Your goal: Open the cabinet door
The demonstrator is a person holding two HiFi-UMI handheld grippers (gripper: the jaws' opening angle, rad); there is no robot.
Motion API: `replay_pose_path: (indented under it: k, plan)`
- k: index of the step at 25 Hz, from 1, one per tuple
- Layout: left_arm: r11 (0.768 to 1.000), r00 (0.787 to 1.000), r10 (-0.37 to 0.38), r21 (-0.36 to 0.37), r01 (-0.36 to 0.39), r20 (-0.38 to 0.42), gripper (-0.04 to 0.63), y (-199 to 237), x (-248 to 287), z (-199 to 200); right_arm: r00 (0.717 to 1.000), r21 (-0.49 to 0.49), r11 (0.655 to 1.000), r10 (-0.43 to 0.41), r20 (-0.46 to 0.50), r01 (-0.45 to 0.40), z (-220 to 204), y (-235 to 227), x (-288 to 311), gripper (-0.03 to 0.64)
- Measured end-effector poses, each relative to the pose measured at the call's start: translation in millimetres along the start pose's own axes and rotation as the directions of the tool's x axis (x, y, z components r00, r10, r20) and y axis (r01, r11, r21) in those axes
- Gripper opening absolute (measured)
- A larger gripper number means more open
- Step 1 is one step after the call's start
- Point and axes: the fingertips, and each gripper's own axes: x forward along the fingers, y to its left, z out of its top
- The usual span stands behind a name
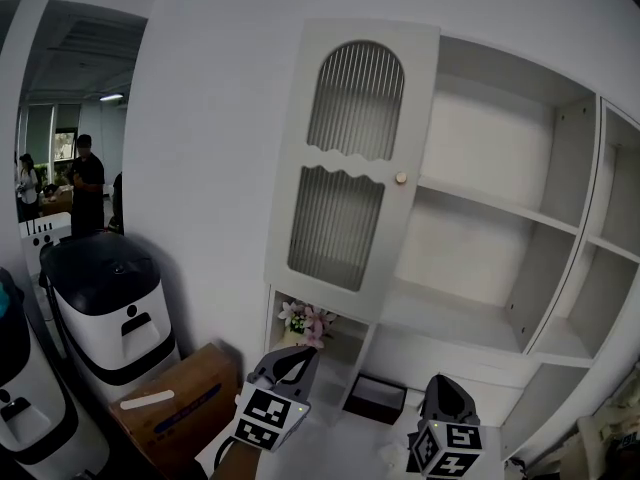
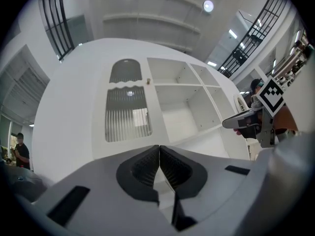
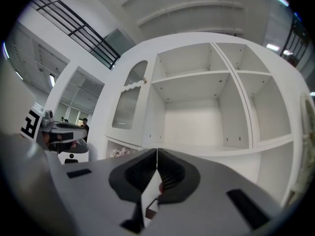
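Observation:
The white cabinet door [image 1: 350, 168] with ribbed glass panels and a small round knob [image 1: 401, 178] stands swung out to the left, baring the empty shelves [image 1: 500, 208]. My left gripper [image 1: 290, 363] is low in the head view, below the door and apart from it, shut with nothing between its jaws. My right gripper [image 1: 445, 388] is beside it at the lower right, also shut and empty. In the left gripper view the closed jaws [image 2: 159, 149] point up toward the door [image 2: 127, 107]. In the right gripper view the closed jaws [image 3: 157, 154] face the open shelves [image 3: 197, 112].
A white-and-black machine [image 1: 105, 298] and a cardboard box [image 1: 175, 403] stand at the lower left. Flowers [image 1: 305, 320] sit in the niche under the door, with a dark tray [image 1: 375, 396] to their right. People [image 1: 85, 183] stand far back on the left.

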Motion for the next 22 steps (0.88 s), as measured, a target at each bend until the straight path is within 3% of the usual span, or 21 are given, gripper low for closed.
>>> replay_pose_path:
  k: [5, 12, 20, 21, 22]
  plan:
    - [1.000, 1.000, 0.015, -0.027, -0.015, 0.022, 0.008, 0, 22, 15, 0.999, -0.039, 0.999, 0.033, 0.002, -0.033, 22, -10, 13, 0.021]
    - [0.999, 0.997, 0.019, 0.043, -0.022, 0.069, 0.009, 9, 51, 55, 0.998, -0.056, 0.996, 0.065, 0.003, -0.064, 39, -21, 29, 0.021]
    - [0.995, 0.984, -0.053, 0.087, 0.038, 0.170, 0.009, 17, 88, 134, 0.995, -0.094, 0.992, 0.085, 0.057, -0.080, 81, -21, 46, 0.021]
    - [0.994, 0.983, -0.060, 0.105, 0.042, 0.172, 0.021, 18, 93, 143, 0.994, -0.102, 0.991, 0.089, 0.064, -0.082, 88, -21, 47, 0.021]
    - [0.991, 0.983, -0.068, 0.129, 0.046, 0.171, 0.074, 19, 98, 152, 0.993, -0.106, 0.991, 0.093, 0.071, -0.085, 94, -20, 48, 0.021]
